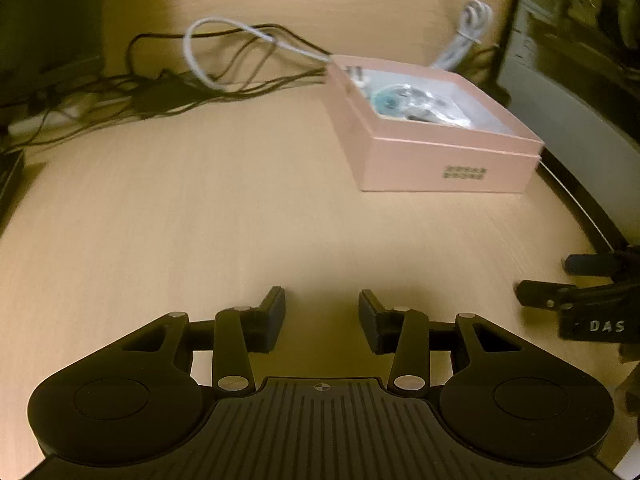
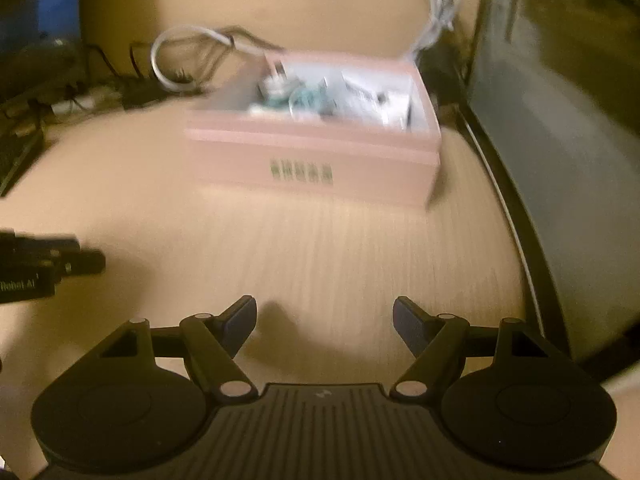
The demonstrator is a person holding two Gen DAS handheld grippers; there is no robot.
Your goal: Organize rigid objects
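Observation:
A pink open box (image 1: 448, 160) sits on the wooden desk at the right; in the right wrist view the pink box (image 2: 312, 160) is ahead at centre. Inside lie small items: a teal piece (image 1: 386, 102) (image 2: 308, 98), clear plastic and a white plug. My left gripper (image 1: 322, 312) is open and empty, low over the bare desk, well short of the box. My right gripper (image 2: 324, 320) is open and empty, also short of the box. Each gripper shows at the edge of the other's view: the right gripper (image 1: 576, 284) and the left gripper (image 2: 60, 260).
A tangle of black cables (image 1: 168, 88) and a white looped cable (image 1: 208, 52) lie behind the box by the back wall. A bundled white cord (image 1: 468, 32) hangs at the back right. A dark panel (image 2: 560, 140) borders the desk's right edge.

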